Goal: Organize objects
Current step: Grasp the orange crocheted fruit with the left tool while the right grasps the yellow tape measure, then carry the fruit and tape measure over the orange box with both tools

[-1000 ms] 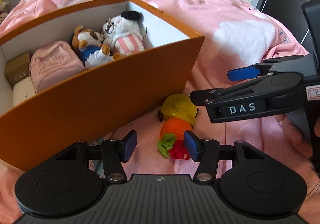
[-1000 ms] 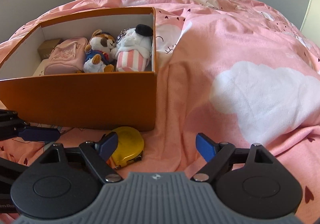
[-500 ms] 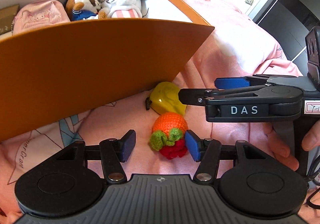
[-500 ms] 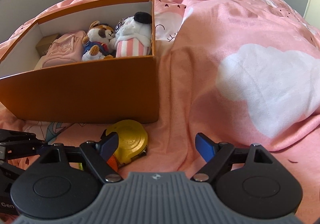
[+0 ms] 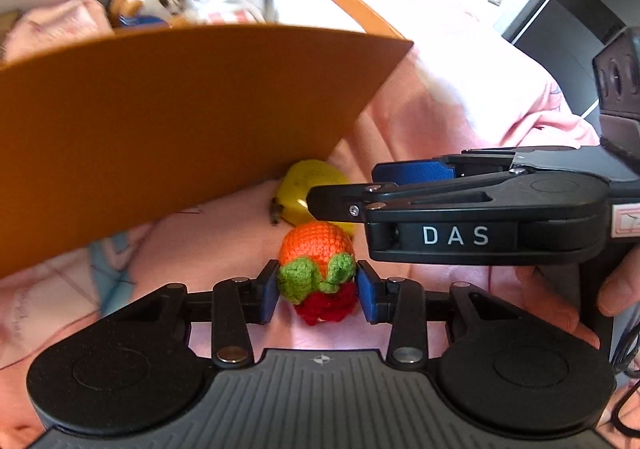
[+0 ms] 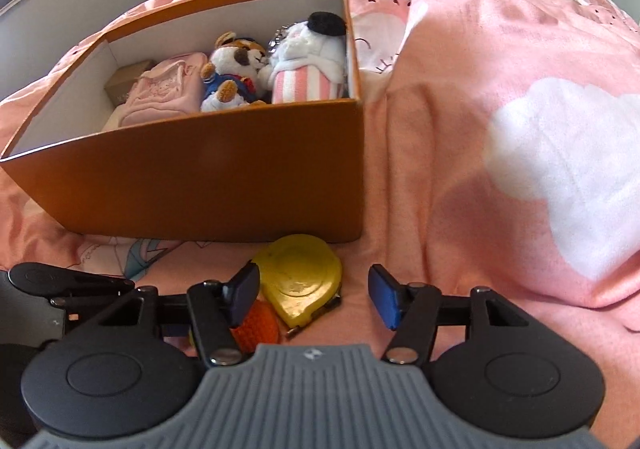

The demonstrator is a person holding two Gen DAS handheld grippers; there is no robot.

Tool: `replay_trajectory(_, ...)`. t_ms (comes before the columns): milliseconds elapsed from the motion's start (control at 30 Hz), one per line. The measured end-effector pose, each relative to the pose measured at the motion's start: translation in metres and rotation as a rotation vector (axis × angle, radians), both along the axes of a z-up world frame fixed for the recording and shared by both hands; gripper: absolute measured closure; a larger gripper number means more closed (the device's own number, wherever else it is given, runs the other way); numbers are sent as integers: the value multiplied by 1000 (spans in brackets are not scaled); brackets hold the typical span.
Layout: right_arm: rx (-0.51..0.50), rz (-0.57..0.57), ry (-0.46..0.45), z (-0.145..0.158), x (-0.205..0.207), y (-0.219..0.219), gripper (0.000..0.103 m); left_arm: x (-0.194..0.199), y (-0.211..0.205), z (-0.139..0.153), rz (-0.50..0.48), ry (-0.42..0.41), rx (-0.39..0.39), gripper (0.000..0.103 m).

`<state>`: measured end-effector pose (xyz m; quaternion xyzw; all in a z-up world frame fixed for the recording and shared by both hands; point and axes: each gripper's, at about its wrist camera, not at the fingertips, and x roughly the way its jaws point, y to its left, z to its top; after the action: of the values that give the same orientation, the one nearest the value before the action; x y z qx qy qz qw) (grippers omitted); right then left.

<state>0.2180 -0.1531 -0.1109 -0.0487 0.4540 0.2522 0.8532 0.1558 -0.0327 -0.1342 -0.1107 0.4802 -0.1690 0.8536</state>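
A crochet orange (image 5: 316,249) with green leaves and a red base lies on the pink bedspread, between the blue pads (image 5: 269,291) of my left gripper (image 5: 318,293). Its jaws are closing, and both pads touch the green leaves. Just behind it, a yellow tape measure (image 6: 300,277) rests against the orange box (image 6: 220,177). My right gripper (image 6: 314,299) straddles the tape measure with its jaws closing; the pads stand clear of it. The right gripper (image 5: 356,187) reaches in from the right over the tape measure (image 5: 308,185). The crochet orange (image 6: 258,325) shows under the right gripper's left finger.
The open box holds a dog plush (image 6: 234,73), a white plush with pink stripes (image 6: 308,65), a pink pouch (image 6: 164,93) and a small brown carton (image 6: 126,83). Rumpled pink bedspread (image 6: 500,129) stretches to the right. A person's hand (image 5: 560,309) holds the right gripper.
The left jaws have narrowed onto the crochet orange after moving in close to it. The right jaws have narrowed around the tape measure, and the box wall now looms nearer.
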Motion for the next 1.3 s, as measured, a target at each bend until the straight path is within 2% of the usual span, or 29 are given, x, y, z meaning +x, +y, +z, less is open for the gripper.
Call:
replay_trajectory(200,17,29,32,-4,5,7,40,-14,25,15,107,6,63,58)
replay_trajectory(367,-1,48,42,-9,10,19,37,-13,43,20,189,12,73,58)
replay_trajectory(600,-31,58,57,-21,15,28,38,-11,48,24,197,-9,69,58)
replay_trajectory(667,-40,59,46,-20,12,28,41,-11,48,24,195,-10,70,58)
replay_trajectory(833,-47,54,17,-14,6,25,42,-14,45,31,179,-35,53,58)
replay_trajectory(1067,-45,90,-43,15,-15,16,42,-26,44,57,160,-94,-2,58)
replay_trajectory(1300,-58,212,-189,65,-44,11,42,-32,49,90,178,-170,-55,58)
